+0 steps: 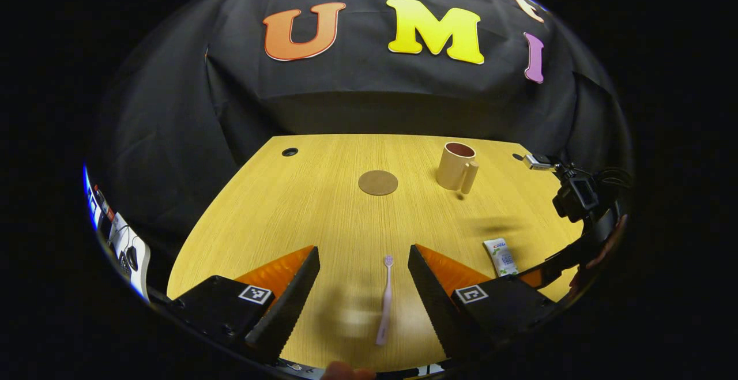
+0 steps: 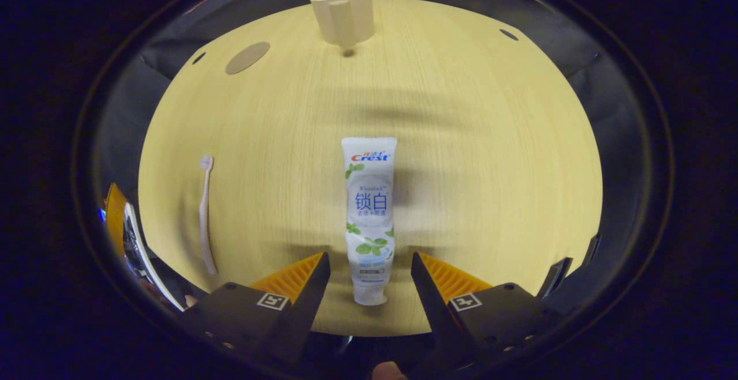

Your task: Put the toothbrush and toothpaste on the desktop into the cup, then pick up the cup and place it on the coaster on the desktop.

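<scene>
A: Where do the left tongs (image 1: 363, 264) stand?
B: At the bottom of the left gripper view, spread wide and grasping nothing. The toothbrush (image 1: 384, 302) lies flat on the bench (image 1: 277, 207) in the gap between the two fingers, bristle end toward the top of the frame, touching neither finger.

A: And the right tongs (image 2: 370, 271)?
B: Released as well, at the bottom of the right gripper view. The toothpaste (image 2: 369, 213) lies flat in the middle of that frame, its cap end reaching down between the fingers with bare bench on either side of it.

A: Can you find the toothpaste from the left side too?
B: Yes, in the lower right of the left gripper view, just beside the right-hand finger. The other gripper hangs above it near the right edge, with part of a hand behind.

A: The cup (image 1: 456, 166)?
B: Upright on the bench, upper right of centre in the left gripper view, handle turned toward the camera. In the right gripper view it sits at the top centre.

A: The coaster (image 1: 377, 183)?
B: A flat round disc just left of the cup, apart from it. In the right gripper view it lies at the upper left, and the toothbrush lies along the left side.
</scene>
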